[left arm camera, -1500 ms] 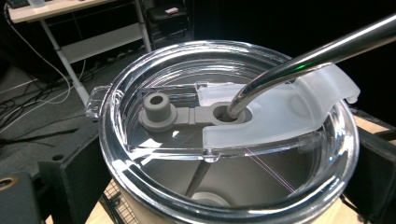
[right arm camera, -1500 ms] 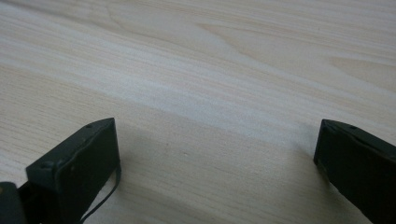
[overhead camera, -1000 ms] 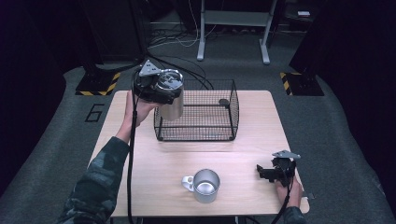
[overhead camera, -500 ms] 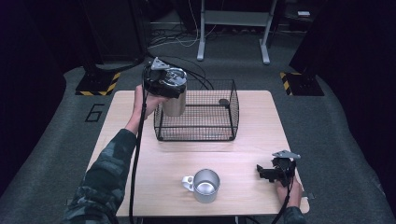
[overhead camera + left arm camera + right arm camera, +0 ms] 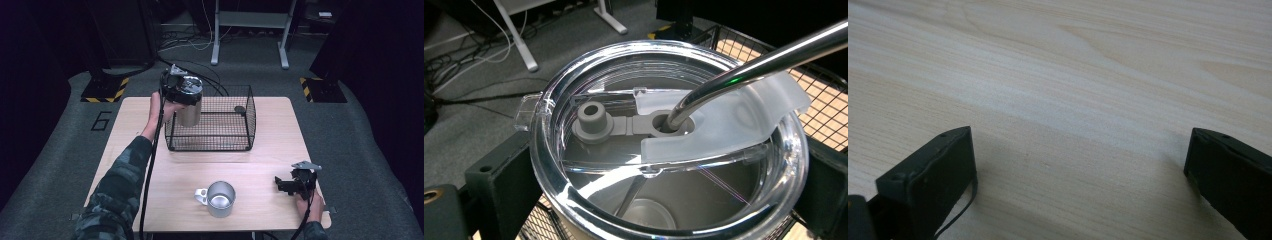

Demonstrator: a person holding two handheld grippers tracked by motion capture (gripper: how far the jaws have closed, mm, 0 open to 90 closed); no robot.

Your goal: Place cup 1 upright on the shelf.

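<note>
Above the wire basket point(image 5: 210, 131), a steel tumbler point(image 5: 189, 113) with clear lid point(image 5: 664, 145).

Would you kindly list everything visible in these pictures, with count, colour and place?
Steel tumbler with clear plastic lid: one, silver, held above the basket's left end.
Metal straw: one, silver, through the lid's opening.
Black wire basket: one, black, far middle of the table.
Small dark round object: one, dark, inside the basket's far right corner; too small to identify.
Steel mug with handle: one, silver, near middle of the table, upright.
Light wooden table: one, pale wood, on grey floor.
Left gripper: one, black, jaws shut on the tumbler.
Right gripper: one, black, near right corner, jaws open just over the table.
</note>
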